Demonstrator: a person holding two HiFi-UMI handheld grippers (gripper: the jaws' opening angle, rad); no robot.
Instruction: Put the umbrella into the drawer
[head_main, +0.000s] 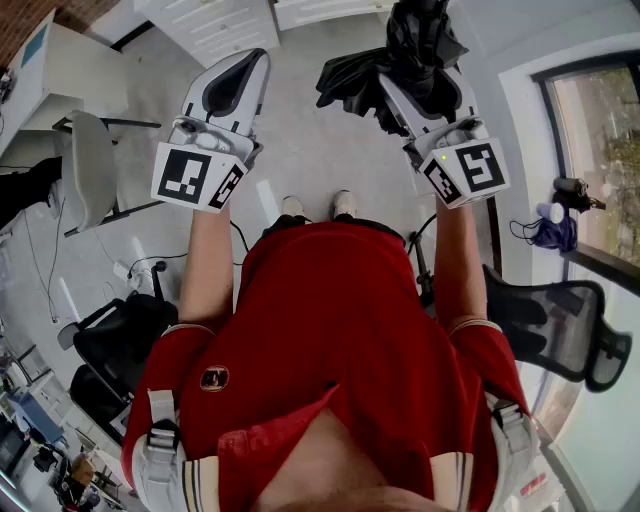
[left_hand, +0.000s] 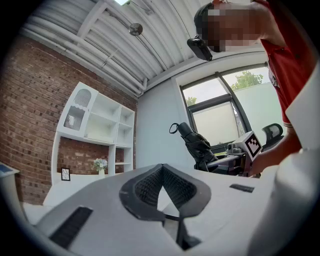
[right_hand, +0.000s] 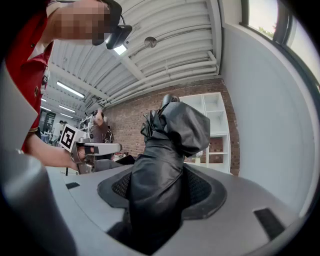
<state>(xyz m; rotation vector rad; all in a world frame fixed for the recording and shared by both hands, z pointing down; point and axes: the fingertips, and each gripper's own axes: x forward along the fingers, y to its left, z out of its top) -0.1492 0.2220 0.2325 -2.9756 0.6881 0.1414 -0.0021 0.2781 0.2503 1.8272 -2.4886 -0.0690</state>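
Note:
A folded black umbrella (head_main: 420, 45) stands upright in my right gripper (head_main: 412, 88), whose jaws are shut on its lower part. In the right gripper view the umbrella (right_hand: 167, 150) fills the space between the dark pads (right_hand: 202, 187), its loose fabric bunched above them. My left gripper (head_main: 250, 60) is held up at the same height to the left, apart from the umbrella, shut with nothing in it. In the left gripper view its pads (left_hand: 142, 187) meet at their tips, and the umbrella (left_hand: 197, 145) shows off to the right.
A white cabinet with drawer fronts (head_main: 215, 25) stands ahead on the floor. A white shelf unit (left_hand: 95, 130) stands against the brick wall. Black office chairs (head_main: 560, 320) (head_main: 120, 340) flank the person, a grey chair (head_main: 90, 170) is at the left, and a window (head_main: 600, 150) is at the right.

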